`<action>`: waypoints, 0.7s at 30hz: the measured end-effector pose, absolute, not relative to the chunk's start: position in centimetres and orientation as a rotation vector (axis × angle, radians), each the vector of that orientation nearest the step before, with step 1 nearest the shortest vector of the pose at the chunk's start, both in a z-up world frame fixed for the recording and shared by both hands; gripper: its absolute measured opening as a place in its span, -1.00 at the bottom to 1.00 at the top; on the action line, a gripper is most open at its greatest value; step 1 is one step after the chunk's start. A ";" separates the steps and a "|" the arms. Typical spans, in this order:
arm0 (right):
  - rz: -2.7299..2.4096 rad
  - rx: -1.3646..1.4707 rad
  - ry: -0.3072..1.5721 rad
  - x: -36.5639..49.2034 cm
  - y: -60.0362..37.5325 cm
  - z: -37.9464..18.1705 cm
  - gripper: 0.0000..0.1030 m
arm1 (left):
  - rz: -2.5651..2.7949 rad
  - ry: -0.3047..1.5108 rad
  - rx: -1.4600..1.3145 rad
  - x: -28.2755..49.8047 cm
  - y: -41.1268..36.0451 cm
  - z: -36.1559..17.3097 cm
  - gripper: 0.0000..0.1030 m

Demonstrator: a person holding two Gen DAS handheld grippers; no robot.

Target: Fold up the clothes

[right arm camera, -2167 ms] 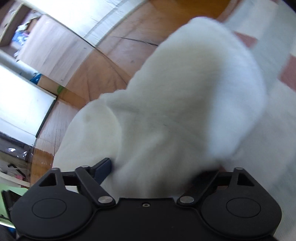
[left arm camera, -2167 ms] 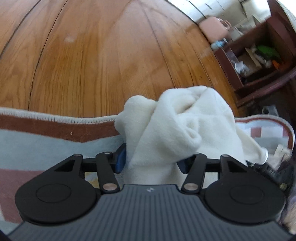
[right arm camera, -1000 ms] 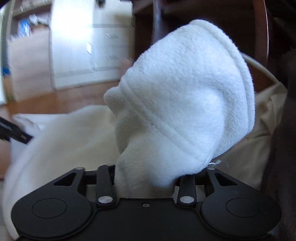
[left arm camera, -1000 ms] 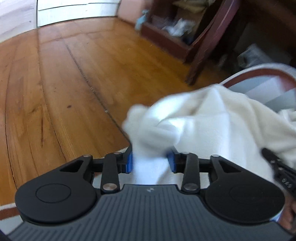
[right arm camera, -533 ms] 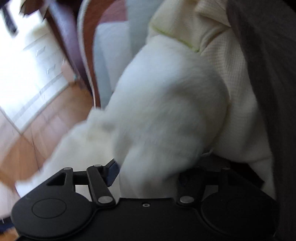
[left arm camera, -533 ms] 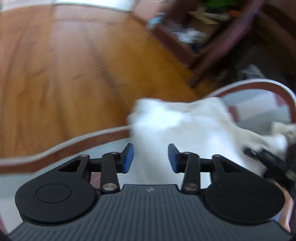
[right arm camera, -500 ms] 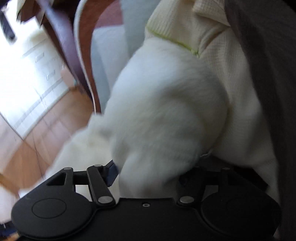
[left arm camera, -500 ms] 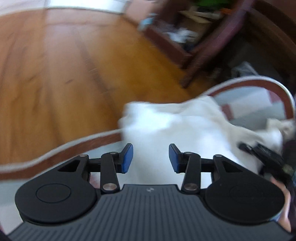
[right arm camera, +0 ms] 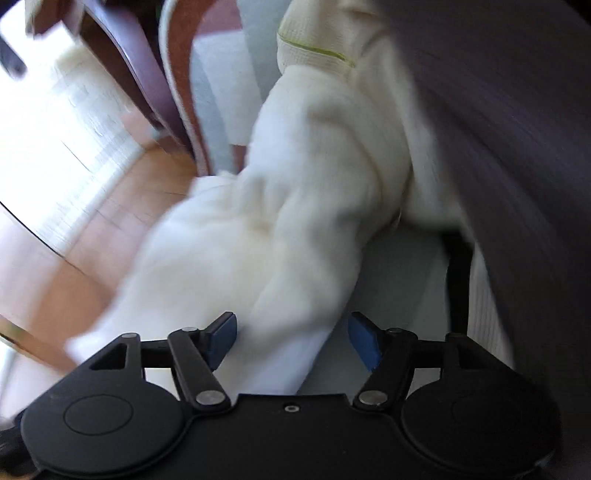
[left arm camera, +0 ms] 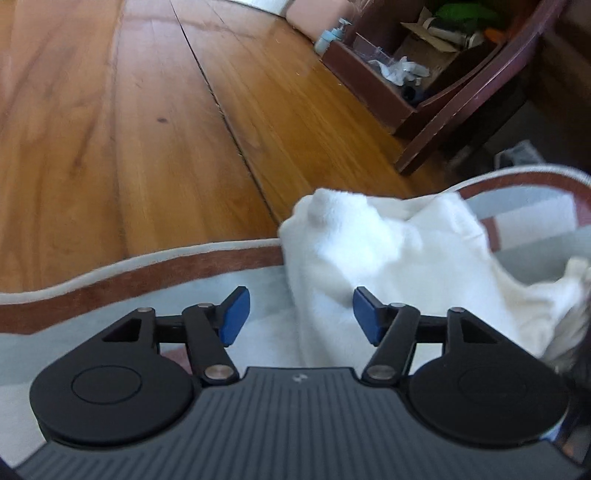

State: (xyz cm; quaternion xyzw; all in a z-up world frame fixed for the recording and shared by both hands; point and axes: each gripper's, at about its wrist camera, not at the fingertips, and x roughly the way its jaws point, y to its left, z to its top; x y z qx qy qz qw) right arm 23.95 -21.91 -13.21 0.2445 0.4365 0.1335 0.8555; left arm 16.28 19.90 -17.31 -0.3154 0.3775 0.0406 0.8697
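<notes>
Two tools, one per hand. Clothes in sight: one white fleece garment (left arm camera: 399, 266), one cream waffle-knit piece (right arm camera: 332, 33) with a thin green stripe, and a dark fabric mass (right arm camera: 517, 129) along the right of the right wrist view; can't tell what that one is.

Left tool (left arm camera: 299, 314): blue pads (left arm camera: 234, 314) well apart, just been opening. The fleece's left edge runs up between them; neither pad presses on it.

Right tool (right arm camera: 291, 336): blue pads (right arm camera: 364, 341) also spread wide, just been opening. A limp strip of fleece lies between them, closer to the left pad. Frame is motion-blurred, so contact with that pad is unclear; the right pad stands clear of the cloth.

Fleece location: lying on the rug (left arm camera: 92, 291), bunched, with a peak at its far corner. That corner sits right at the rug's brown-and-cream border, at the wood floor (left arm camera: 129, 129). In the right wrist view the fleece reaches up against the waffle-knit piece and touches it.

Edges and room:
- Rug border curves across the left wrist view; open wood floor beyond it, wide and bare to the left.
- Far right: one dark wooden furniture unit (left arm camera: 424, 110) with cluttered shelves, its leg near the rug's far corner.
- One pale blue pump bottle (left arm camera: 330, 37) on the floor by that unit, well apart from the fleece.
- Bare pale-blue rug to the left of the fleece.
- Right side is tight: dark fabric and the waffle-knit crowd the fleece.
</notes>
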 end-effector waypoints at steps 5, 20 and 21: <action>0.448 0.774 1.071 21.5 -20.6 -17.4 0.64 | 0.066 0.866 -0.547 19.1 17.8 -18.0 0.69; 0.624 0.526 0.964 23.2 -17.3 -16.7 0.21 | 0.060 0.795 -0.654 15.1 19.3 -15.3 -0.84; 0.646 0.509 0.996 23.3 -17.6 -16.9 0.21 | 0.072 0.820 -0.694 15.1 19.4 -15.7 -0.84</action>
